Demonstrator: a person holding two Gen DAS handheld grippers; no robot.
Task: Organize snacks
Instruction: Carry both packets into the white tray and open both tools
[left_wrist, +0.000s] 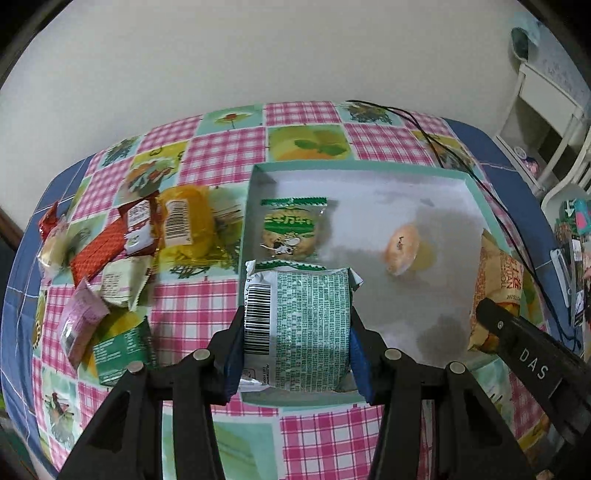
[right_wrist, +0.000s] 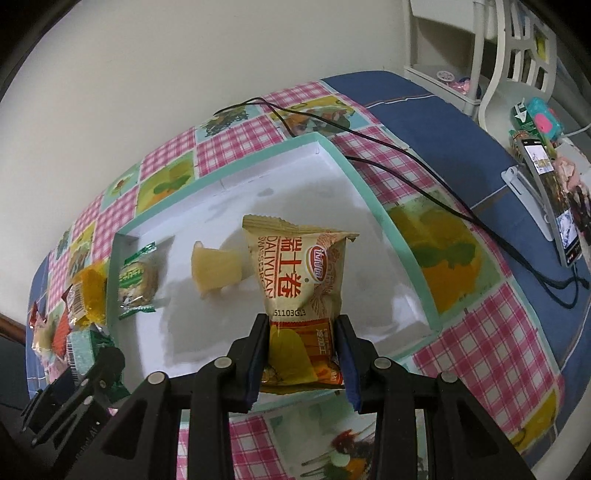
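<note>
A shallow white box with a teal rim (left_wrist: 369, 167) (right_wrist: 373, 199) sits on the checked tablecloth. My left gripper (left_wrist: 295, 343) is shut on a green snack packet (left_wrist: 299, 325), held over the box's near left corner. My right gripper (right_wrist: 301, 350) is shut on a tan Swiss roll packet (right_wrist: 299, 280), held over the box's near edge; the packet also shows in the left wrist view (left_wrist: 496, 280). Inside the box lie a green cookie packet (left_wrist: 290, 230) (right_wrist: 136, 280) and a yellow jelly cup (left_wrist: 404, 251) (right_wrist: 216, 267).
A pile of loose snack packets (left_wrist: 122, 254) lies left of the box, including a yellow one (left_wrist: 188, 221) and a green one (left_wrist: 122, 350). A black cable (right_wrist: 369, 147) runs behind the box. A phone on a stand (right_wrist: 550, 199) and white shelves (right_wrist: 480, 55) are at the right.
</note>
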